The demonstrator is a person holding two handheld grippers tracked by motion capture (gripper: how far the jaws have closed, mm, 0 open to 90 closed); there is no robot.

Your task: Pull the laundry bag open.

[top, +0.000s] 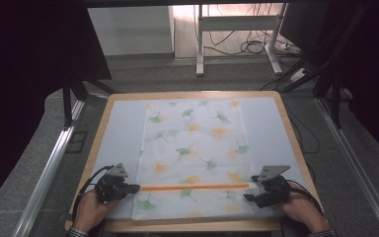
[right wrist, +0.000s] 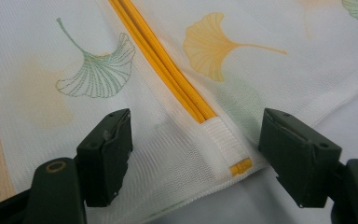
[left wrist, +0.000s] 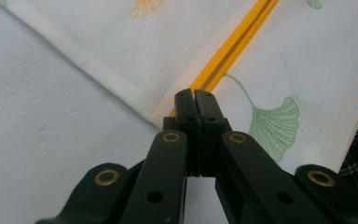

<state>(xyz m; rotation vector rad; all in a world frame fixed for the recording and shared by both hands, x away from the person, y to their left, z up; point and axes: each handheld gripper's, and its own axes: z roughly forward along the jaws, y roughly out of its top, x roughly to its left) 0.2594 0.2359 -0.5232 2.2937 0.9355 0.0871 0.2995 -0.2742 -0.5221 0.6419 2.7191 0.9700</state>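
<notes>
indoors, wooden table (top: 296, 148), leaf-print mesh bag (top: 192, 148), left tongs (top: 134, 188) clamped on orange zipper (top: 192, 187), right tongs (top: 249, 191) apart

Matt mesh cloth bag (top: 193, 148), seemingly synthetic

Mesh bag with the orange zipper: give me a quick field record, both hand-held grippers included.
item: white mesh bag with ginkgo leaf print, flat on the table mat
zipper: orange zipper, runs across the near end of the bag
left hand-held gripper: jaws shut at the zipper's end
right hand-held gripper: jaws open, straddling the zipper's other end with its white tab
</notes>
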